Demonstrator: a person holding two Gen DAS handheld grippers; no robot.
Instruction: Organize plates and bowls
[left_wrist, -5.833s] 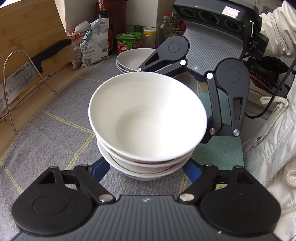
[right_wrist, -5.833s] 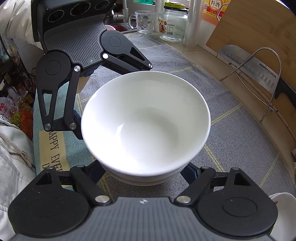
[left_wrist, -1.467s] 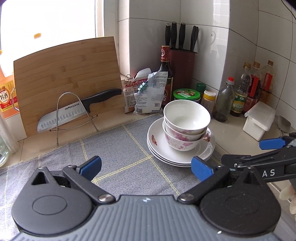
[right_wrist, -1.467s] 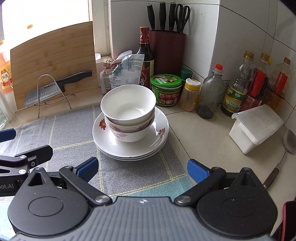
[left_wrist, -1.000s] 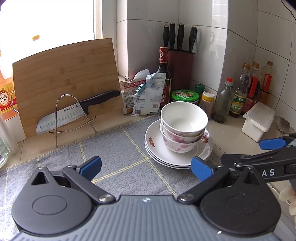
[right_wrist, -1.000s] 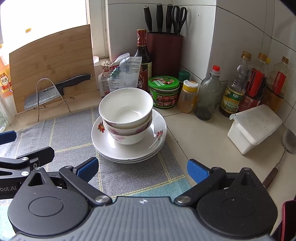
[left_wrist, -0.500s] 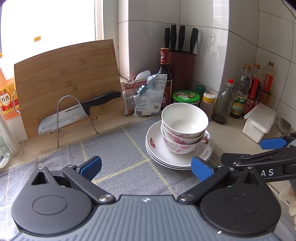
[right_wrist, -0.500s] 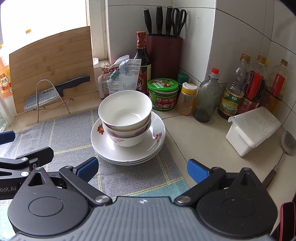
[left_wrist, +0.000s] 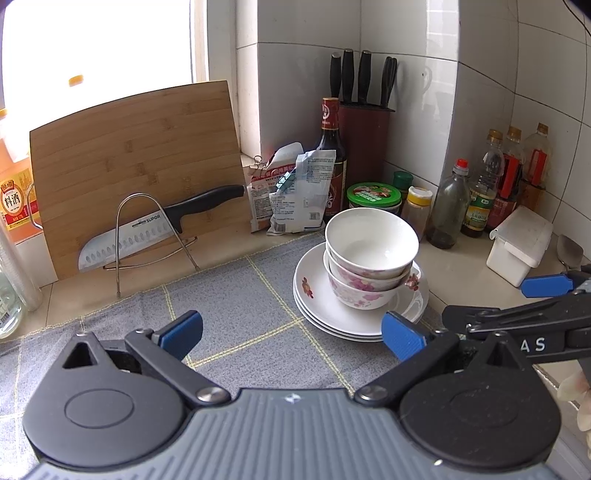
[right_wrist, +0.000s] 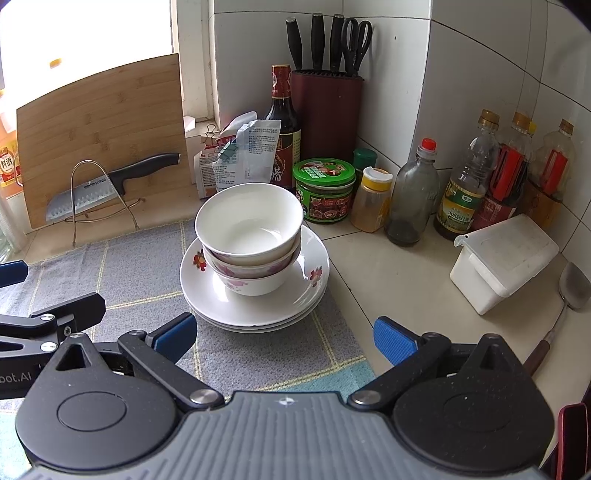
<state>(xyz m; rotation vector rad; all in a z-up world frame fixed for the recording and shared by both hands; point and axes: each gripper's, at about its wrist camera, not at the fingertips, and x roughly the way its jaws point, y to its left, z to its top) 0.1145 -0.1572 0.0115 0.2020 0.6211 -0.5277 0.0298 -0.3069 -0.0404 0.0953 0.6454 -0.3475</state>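
Currently both grippers are spread wide and empty, touching nothing. Left gripper (left_wrist: 291, 330): blue fingertips (left_wrist: 183, 328) well apart, hovering over the grey cloth (left_wrist: 240, 295), short of the dishes. Right gripper (right_wrist: 284, 336): same wide gap, blue pads (right_wrist: 393, 339) clear of the plate rim, only cloth and counter between them. Each gripper shows at the edge of the other's view, side by side. Bowls (left_wrist: 371, 254) are nested, plain white one on top of floral ones, sitting on the stacked plates (left_wrist: 314, 295). That stack rests on the right edge of the cloth, just in front of the green-lidded jar (right_wrist: 325, 190) and snack bags (left_wrist: 291, 192). Cutting board (left_wrist: 136, 162) leans at back left, with knife (left_wrist: 155, 229) on a wire rack
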